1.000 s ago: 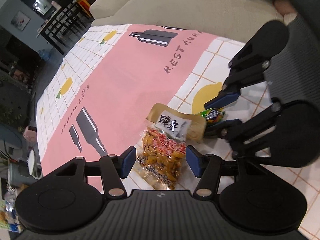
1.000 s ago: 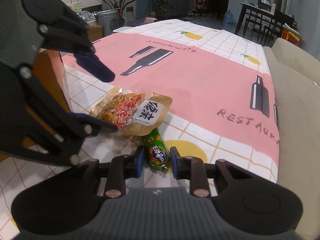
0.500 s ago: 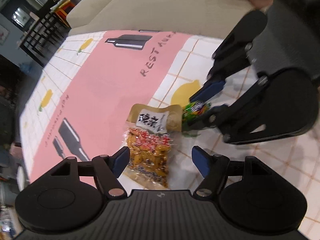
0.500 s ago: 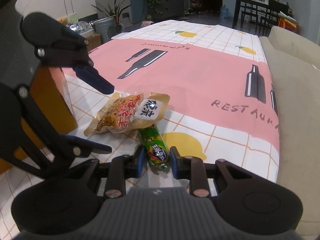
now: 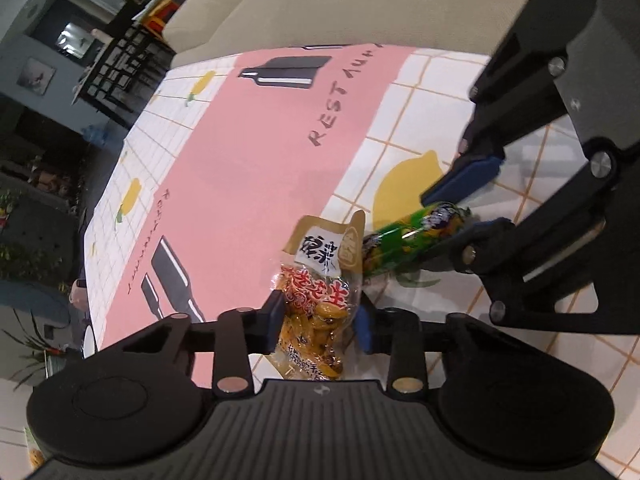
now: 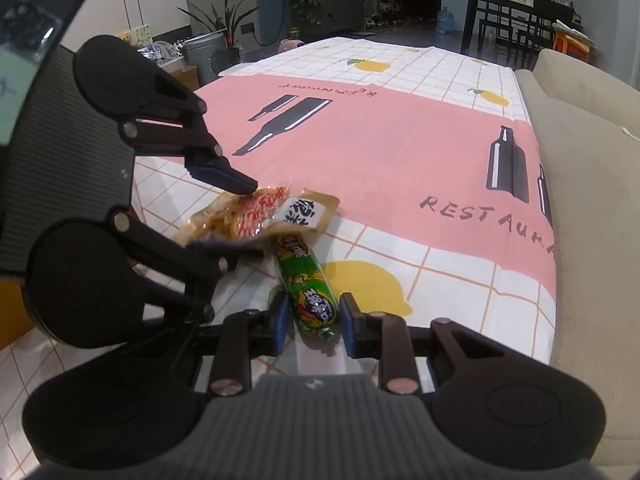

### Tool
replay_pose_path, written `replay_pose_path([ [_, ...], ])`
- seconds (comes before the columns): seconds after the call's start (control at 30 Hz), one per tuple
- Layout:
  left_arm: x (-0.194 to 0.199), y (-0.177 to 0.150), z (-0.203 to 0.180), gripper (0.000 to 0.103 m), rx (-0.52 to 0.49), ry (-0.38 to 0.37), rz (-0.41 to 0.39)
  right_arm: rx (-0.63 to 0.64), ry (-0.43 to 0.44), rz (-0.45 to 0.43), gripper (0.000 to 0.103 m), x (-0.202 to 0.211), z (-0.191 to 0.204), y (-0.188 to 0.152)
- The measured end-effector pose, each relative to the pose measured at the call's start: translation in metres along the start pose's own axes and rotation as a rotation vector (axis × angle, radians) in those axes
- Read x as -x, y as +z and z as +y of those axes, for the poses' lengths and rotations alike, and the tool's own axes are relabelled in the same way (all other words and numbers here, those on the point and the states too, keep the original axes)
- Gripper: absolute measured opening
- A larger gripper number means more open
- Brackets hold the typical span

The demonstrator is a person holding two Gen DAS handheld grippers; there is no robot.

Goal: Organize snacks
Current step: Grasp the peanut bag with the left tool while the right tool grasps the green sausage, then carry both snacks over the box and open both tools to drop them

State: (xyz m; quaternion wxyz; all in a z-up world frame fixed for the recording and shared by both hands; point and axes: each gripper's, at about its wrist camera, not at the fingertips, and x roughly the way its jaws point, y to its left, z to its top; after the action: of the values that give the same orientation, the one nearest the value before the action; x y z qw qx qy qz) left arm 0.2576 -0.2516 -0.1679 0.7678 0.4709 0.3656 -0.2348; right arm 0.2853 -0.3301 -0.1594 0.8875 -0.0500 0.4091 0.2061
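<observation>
A clear packet of peanuts (image 5: pixel 316 300) with a tan header lies on the tablecloth. My left gripper (image 5: pixel 319 322) is closing on the packet's near end, and both blue pads touch its sides. In the right wrist view the same packet (image 6: pixel 304 212) sits between the left gripper's (image 6: pixel 252 219) upper and lower fingers. A green sausage stick (image 6: pixel 308 284) points away from me, and my right gripper (image 6: pixel 313 320) is shut on its near end. From the left wrist view the sausage stick (image 5: pixel 404 240) juts out of the right gripper (image 5: pixel 452 216), almost touching the packet's header.
The pink and white checked tablecloth (image 6: pixel 400 152) with lemon and bottle prints covers the table. A beige sofa (image 6: pixel 592 200) runs along its right edge. An orange box (image 6: pixel 12 332) stands at the left. A dark dining table with chairs (image 6: pixel 512 20) is far behind.
My left gripper's jaws have narrowed from wide apart onto the peanut packet after sinking a little toward it. The right gripper keeps its hold on the sausage stick.
</observation>
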Motion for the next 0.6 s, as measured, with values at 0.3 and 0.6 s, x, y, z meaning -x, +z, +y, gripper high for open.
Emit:
replay_pose_path([
  [0.3, 0.042, -0.007, 0.027, 0.024, 0.318, -0.146, 0.011, -0.08, -0.035, 0.125, 0.022, 0.015, 0.009, -0.002],
  [0.6, 0.097, -0.061, 0.039, 0.024, 0.765, -0.427, 0.032, -0.211, -0.021, 0.239, 0.021, 0.043, 0.027, -0.025],
])
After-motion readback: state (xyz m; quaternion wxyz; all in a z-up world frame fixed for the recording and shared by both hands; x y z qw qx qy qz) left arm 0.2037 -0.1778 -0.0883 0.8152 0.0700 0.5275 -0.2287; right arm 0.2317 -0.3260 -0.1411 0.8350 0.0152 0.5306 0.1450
